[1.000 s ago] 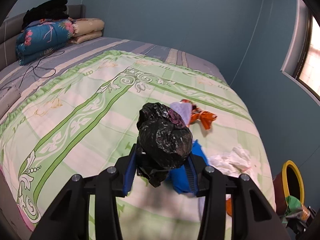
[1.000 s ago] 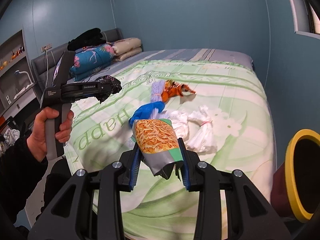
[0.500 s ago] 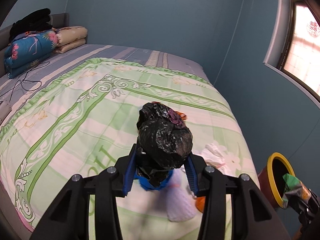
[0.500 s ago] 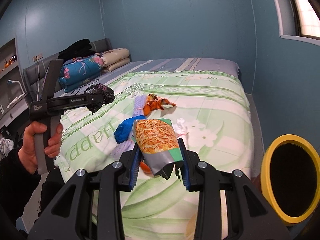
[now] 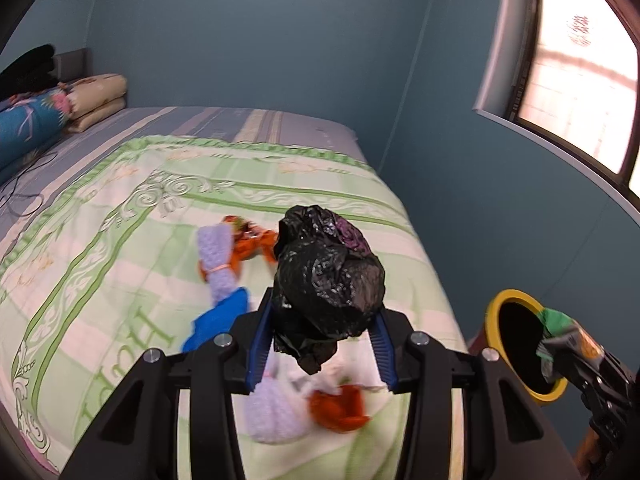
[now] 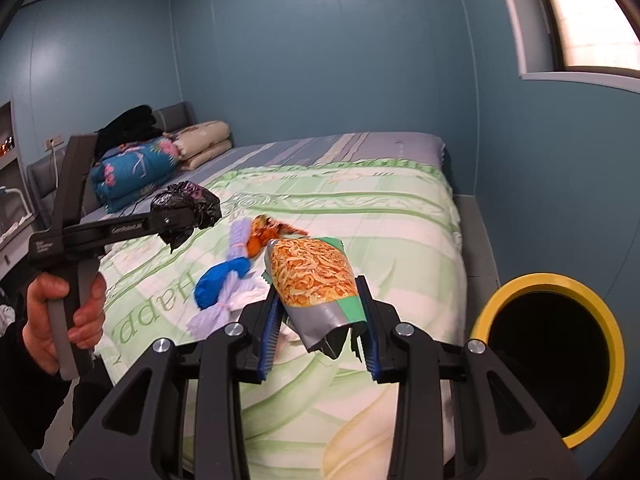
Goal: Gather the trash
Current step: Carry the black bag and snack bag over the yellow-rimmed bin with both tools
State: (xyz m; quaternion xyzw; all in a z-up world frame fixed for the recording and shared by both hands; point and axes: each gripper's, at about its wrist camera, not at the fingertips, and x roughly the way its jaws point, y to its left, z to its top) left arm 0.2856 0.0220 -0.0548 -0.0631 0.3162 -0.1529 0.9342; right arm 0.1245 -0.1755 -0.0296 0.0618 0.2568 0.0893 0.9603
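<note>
My left gripper (image 5: 320, 344) is shut on a crumpled black plastic bag (image 5: 328, 276), held above the bed; in the right wrist view the same bag (image 6: 188, 208) hangs at the left. My right gripper (image 6: 318, 332) is shut on a snack packet (image 6: 314, 280) printed with orange noodles, which also shows at the far right of the left wrist view as the packet (image 5: 560, 332) in front of the bin mouth. The yellow-rimmed bin (image 6: 560, 356) stands beside the bed to the right, its dark opening facing me. In the left wrist view the bin (image 5: 516, 344) sits low at the right.
On the green patterned quilt (image 6: 360, 208) lie a blue bundle (image 6: 220, 280), a lilac knitted piece (image 6: 240, 236), an orange wrapper (image 6: 268, 232) and white tissue. Folded blankets (image 6: 136, 172) are stacked at the headboard. A person's hand (image 6: 68, 312) grips the left handle. Blue walls and a window bound the right.
Both grippers have swung to the right and risen a little with their loads. The bin now appears larger and closer, and the bed items have slid left in both views.
</note>
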